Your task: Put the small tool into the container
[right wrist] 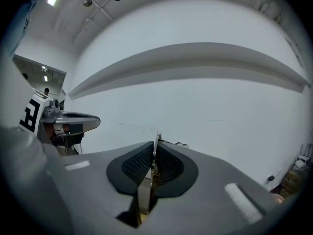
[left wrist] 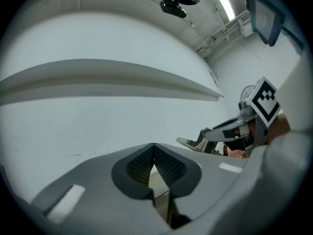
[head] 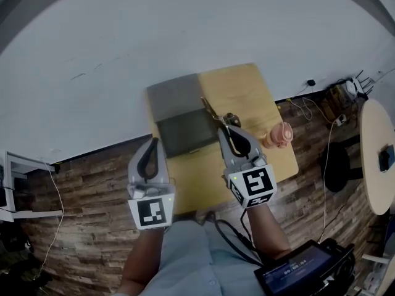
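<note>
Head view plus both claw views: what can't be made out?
small tool: kind unclear; tiny in head view, edge-on in the right claw in the right gripper view.
container: depth unclear in head view; both gripper views miss it.
pink object: too small to identify.

- Two claws — left claw point(head: 153, 142) and right claw point(head: 222, 129).
- One small tool point(head: 211, 110) — thin, golden.
- One grey container point(head: 179, 119).
- One pink object point(head: 278, 135).
- One wooden worktop point(head: 247, 91).
</note>
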Tool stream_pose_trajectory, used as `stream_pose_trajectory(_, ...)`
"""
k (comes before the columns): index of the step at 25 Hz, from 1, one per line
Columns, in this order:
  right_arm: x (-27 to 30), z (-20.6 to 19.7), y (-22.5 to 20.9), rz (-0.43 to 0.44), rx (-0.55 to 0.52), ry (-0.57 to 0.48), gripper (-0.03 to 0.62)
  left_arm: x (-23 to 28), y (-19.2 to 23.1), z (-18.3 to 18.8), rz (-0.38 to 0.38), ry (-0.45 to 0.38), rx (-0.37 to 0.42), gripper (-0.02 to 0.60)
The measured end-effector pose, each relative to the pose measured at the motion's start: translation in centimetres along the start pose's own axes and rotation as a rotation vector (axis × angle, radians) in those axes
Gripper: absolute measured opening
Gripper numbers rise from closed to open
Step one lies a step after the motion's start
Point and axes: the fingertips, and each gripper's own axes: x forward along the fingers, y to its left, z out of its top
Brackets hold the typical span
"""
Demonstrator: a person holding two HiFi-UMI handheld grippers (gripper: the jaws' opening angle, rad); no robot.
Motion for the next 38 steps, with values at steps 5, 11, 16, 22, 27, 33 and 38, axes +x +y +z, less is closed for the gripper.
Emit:
stream_pose_trajectory(5, 4.6, -1.4, 0.7, 0.049, 0.004, 0.048, 0.015, 2.0, 2.9, -2.3, 0.027, 0.051, -0.035, 0.009)
stream_pose_trajectory(11, 10.1, -4.7, 2.0, 0.116, -0.003, 0.128, 0.015, 4.2, 6.3, -6.1, 0.052, 0.118, -0.063, 0.009)
stream_pose_trajectory(16, 12.7, -7.9, 3.1, 0.168, 0.002, 0.185, 0.014, 4.9, 8.0, -9.3, 0.069, 0.177, -0.078, 0.009)
stream_pose_trajectory(22, 14.4, -11.2, 3.8, 0.213, 0.006, 0.231, 0.015, 5.3, 9.3, -12.1, 0.089, 0.231, -0.09, 0.009)
stream_pose_trajectory(27, 15.4, -13.8, 4.4, 0.264, -0.005, 0.29, 0.014, 6.1, 9.8, -14.2, 0.093, 0.27, -0.102, 0.009)
stream_pose_trajectory(33, 15.1, -16.1, 5.5, 0.321, -0.008, 0.352, 0.014, 5.7, 10.0, -15.7, 0.104, 0.302, -0.107, 0.009)
stream_pose_trajectory(38, 15.2, -17.1, 6.1, 0.356, -0.012, 0.388, 0.014, 5.4, 10.1, -16.1, 0.113, 0.304, -0.107, 0.009)
